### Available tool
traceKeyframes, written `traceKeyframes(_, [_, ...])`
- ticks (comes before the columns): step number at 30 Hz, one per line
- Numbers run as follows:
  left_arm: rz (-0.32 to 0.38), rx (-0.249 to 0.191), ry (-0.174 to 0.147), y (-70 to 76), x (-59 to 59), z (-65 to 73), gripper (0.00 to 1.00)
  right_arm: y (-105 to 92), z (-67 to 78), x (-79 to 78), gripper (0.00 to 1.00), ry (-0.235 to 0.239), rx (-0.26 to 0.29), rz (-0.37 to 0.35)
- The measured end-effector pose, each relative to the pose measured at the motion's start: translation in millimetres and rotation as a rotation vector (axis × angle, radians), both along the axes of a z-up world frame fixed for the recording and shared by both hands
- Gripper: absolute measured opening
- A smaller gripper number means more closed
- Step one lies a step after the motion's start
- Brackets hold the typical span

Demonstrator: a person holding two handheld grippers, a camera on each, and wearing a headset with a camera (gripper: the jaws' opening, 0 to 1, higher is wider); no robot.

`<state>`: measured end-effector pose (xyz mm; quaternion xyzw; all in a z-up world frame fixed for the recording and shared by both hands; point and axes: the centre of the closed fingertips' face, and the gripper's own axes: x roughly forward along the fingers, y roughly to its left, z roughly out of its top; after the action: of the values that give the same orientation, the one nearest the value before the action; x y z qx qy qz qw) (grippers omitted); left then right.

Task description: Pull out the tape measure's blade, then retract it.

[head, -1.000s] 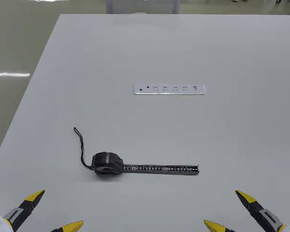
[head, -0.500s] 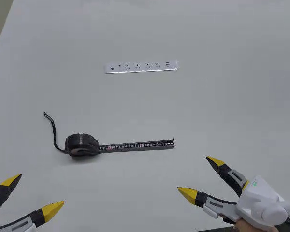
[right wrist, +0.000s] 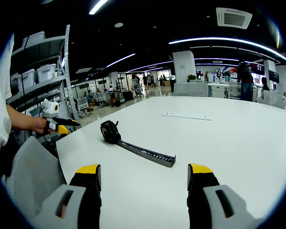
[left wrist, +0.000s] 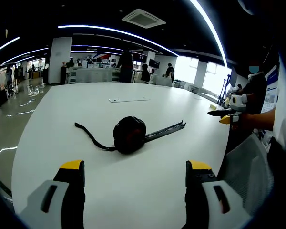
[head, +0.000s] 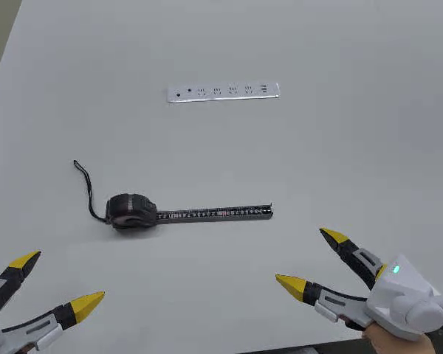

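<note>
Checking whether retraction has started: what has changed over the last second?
The right gripper has edged slightly nearer the free end of the blade. It and the left gripper stay open, holding nothing. The tape measure, blade out, and the power strip have not moved.

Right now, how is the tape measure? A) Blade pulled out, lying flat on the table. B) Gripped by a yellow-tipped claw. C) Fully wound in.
A: the blade stretches from the tape measure across the table, while the left gripper and right gripper hover open, apart from it.
</note>
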<state>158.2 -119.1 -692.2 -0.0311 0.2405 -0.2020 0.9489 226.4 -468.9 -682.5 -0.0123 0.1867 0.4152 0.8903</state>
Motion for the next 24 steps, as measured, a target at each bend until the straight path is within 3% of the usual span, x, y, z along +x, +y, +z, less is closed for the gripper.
traceKeyframes(24, [0.001,-0.009,-0.005,1.1,-0.2,0.6,0.85,1.6,2.6,0.3,0.74,-0.002,-0.002,0.005])
